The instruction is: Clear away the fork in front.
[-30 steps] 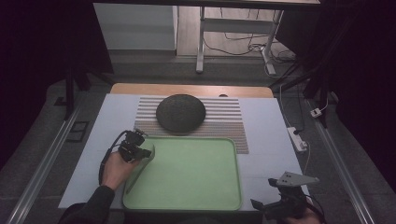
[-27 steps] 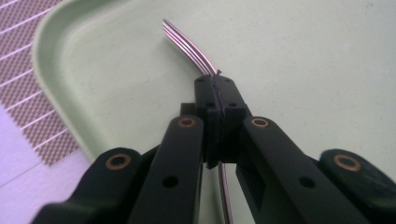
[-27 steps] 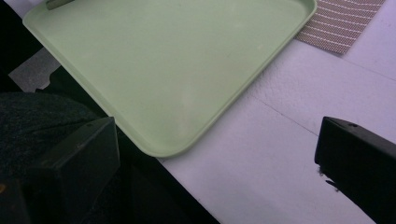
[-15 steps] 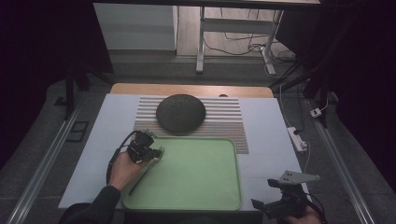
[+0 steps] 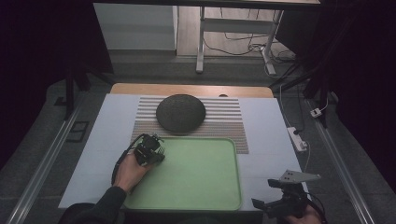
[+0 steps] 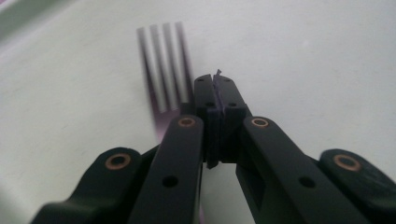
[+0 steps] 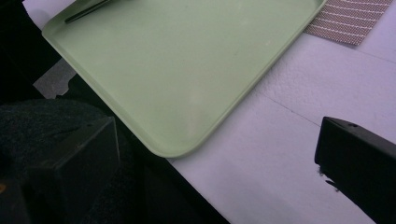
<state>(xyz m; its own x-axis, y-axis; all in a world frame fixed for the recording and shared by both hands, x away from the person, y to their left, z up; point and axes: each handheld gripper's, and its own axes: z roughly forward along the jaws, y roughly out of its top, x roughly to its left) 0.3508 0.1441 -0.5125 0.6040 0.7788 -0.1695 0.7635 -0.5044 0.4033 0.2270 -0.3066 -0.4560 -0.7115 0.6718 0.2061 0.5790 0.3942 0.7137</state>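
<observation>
Left hand-held gripper (image 6: 215,88) clamps fork (image 6: 164,65) over tray (image 5: 205,186).

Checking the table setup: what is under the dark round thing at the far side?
The dark dome sits on a striped mat, which lies on the white table cover. Whether anything sits beneath the dome itself cannot be seen; it hides that.

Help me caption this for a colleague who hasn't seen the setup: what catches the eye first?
A large green tray lies at the near middle of the white table. Behind it a dark domed object rests on a striped mat. The left hand-held gripper, jaws shut, sits over the tray's far left corner; the right hand-held gripper waits open off the near right corner.
</observation>
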